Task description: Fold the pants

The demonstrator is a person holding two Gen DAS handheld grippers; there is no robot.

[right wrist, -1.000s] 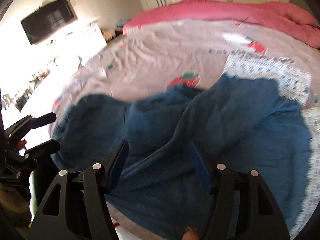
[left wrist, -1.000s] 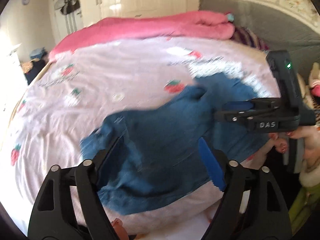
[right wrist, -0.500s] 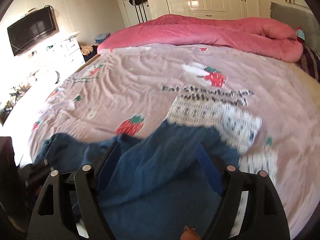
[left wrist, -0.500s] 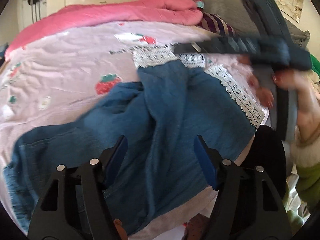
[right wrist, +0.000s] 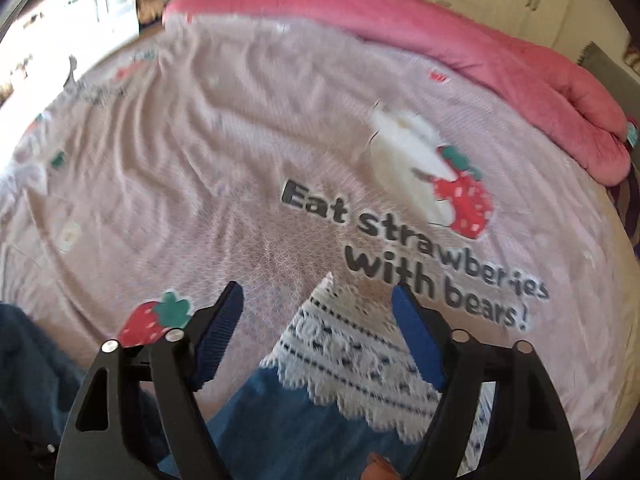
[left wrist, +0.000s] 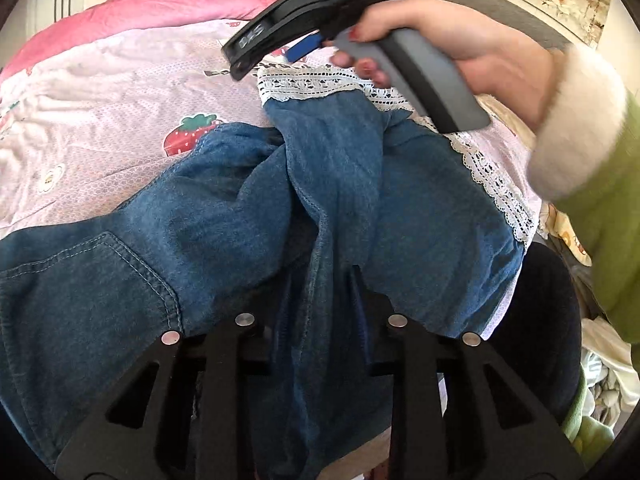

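Left tongs (left wrist: 320, 280) have closed, pinching bunched pants (left wrist: 332, 184); right tongs (right wrist: 318, 336) stay spread, now over the lace hem (right wrist: 360, 360).

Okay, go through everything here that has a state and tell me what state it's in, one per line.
Left gripper: shut on the pants.
Right gripper: open, over the lace hem, holding nothing.
Pants: bunched and rumpled, not folded.
Lace hem: lying flat on the bedsheet.
Bedsheet: spread out, wrinkled.
Pink duvet: rolled up along the bed's far side.
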